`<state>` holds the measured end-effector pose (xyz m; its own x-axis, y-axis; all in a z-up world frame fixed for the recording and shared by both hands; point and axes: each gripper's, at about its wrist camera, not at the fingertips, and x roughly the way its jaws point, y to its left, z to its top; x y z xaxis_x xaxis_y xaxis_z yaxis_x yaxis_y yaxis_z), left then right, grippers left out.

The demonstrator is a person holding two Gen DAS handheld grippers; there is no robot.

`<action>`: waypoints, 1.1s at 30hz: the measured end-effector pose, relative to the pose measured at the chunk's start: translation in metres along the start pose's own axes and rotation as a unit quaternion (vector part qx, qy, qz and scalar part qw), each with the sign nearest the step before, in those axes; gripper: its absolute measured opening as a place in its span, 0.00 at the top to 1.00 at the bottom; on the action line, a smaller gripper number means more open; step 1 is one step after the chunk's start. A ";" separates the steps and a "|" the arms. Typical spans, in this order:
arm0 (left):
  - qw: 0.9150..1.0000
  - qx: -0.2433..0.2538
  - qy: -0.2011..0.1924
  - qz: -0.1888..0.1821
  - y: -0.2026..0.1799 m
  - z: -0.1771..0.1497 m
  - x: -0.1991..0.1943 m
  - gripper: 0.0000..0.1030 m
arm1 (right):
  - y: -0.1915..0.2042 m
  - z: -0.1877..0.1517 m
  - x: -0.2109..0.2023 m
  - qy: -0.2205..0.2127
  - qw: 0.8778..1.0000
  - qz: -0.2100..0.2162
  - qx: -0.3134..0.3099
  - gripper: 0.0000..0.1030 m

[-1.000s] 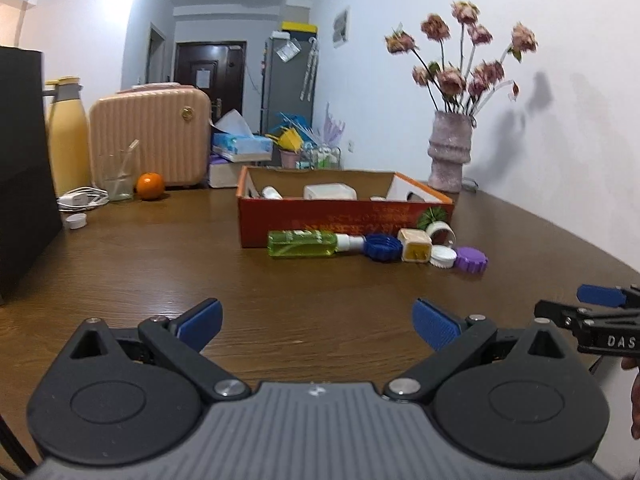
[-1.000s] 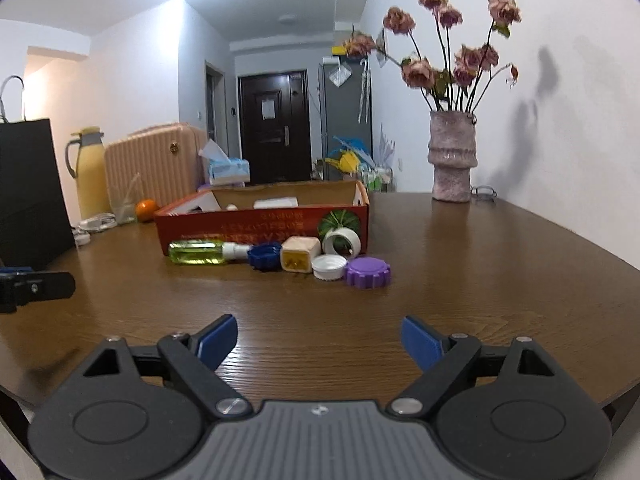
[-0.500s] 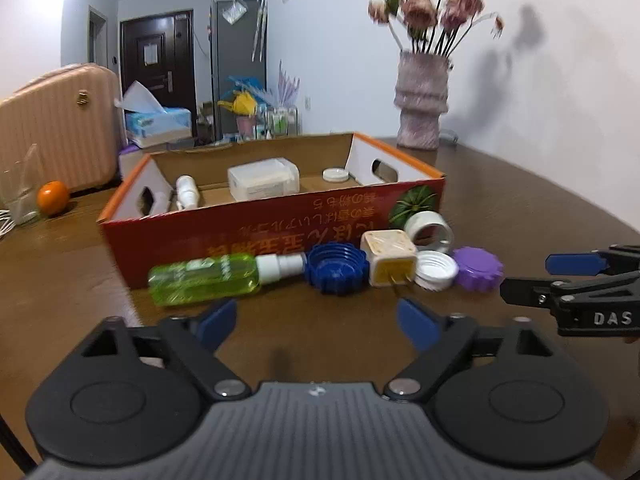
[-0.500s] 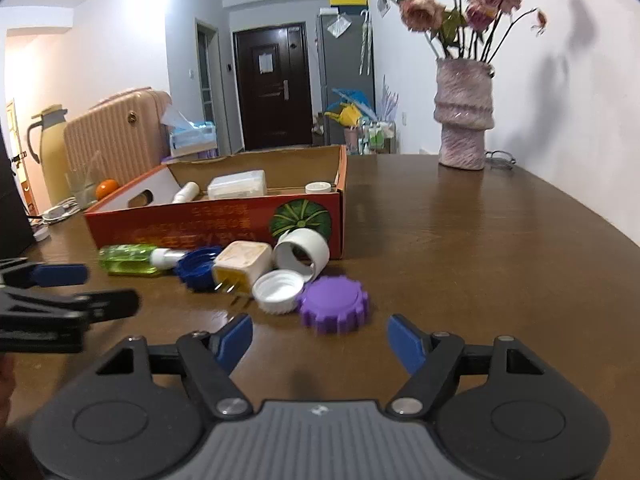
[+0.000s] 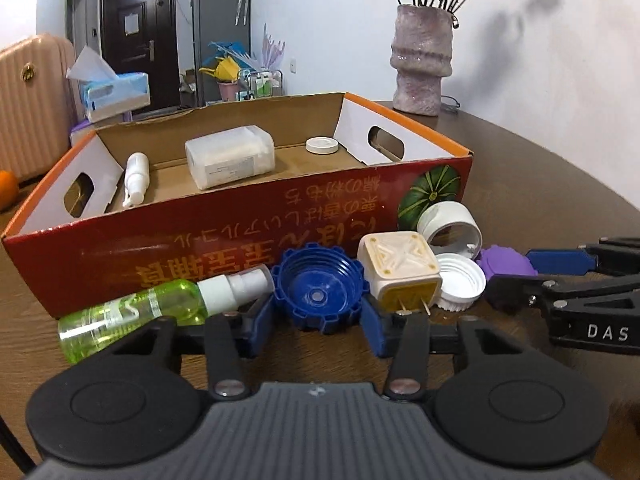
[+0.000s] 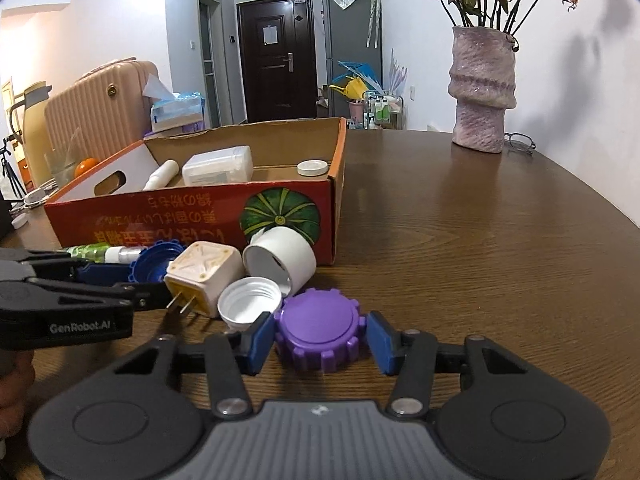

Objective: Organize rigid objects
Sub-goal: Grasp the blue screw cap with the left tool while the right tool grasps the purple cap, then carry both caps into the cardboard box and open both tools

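A row of small things lies in front of the red cardboard box (image 5: 224, 248): a green spray bottle (image 5: 132, 312), a blue toothed cap (image 5: 320, 292), a cream plug cube (image 5: 396, 272), a white cap (image 5: 460, 276), a white ring (image 5: 448, 224) and a purple toothed cap (image 6: 320, 332). My left gripper (image 5: 318, 320) is closing, and its blue pads touch both sides of the blue cap. My right gripper (image 6: 320, 340) is closing too, with the purple cap between its pads and a thin gap still showing. Both caps rest on the table.
Inside the box lie a white plastic case (image 5: 230, 156), a small white bottle (image 5: 134, 178) and a white lid (image 5: 322, 145). A vase of dried flowers (image 6: 480, 88) stands at the back right. A pink suitcase (image 6: 96, 108), a tissue box (image 5: 114, 94) and an orange (image 6: 86, 166) are behind the box.
Both grippers moved forward and down to the row of objects. Their jaws narrowed from wide open, the left around the blue cap, the right around the purple cap.
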<state>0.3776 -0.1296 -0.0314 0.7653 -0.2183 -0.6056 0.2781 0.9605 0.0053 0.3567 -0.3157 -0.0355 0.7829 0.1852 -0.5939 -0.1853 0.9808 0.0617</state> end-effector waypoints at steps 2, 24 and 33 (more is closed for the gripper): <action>1.000 0.004 -0.005 0.002 -0.001 0.000 -0.003 0.54 | 0.000 -0.001 -0.002 -0.001 1.000 0.000 0.000 0.52; 0.990 -0.054 -0.126 0.028 0.001 -0.070 -0.232 0.54 | 0.084 -0.043 -0.174 -0.090 0.992 0.090 -0.006 0.52; 0.984 -0.068 -0.163 0.035 -0.003 -0.102 -0.292 0.54 | 0.104 -0.068 -0.241 -0.123 0.987 0.098 -0.016 0.52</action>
<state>0.0945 -0.0511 0.0640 0.9316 -0.1730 -0.3198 0.1548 0.9846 -0.0818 0.1081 -0.2621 0.0600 0.8499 0.3849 -0.3597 -0.3634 0.9227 0.1287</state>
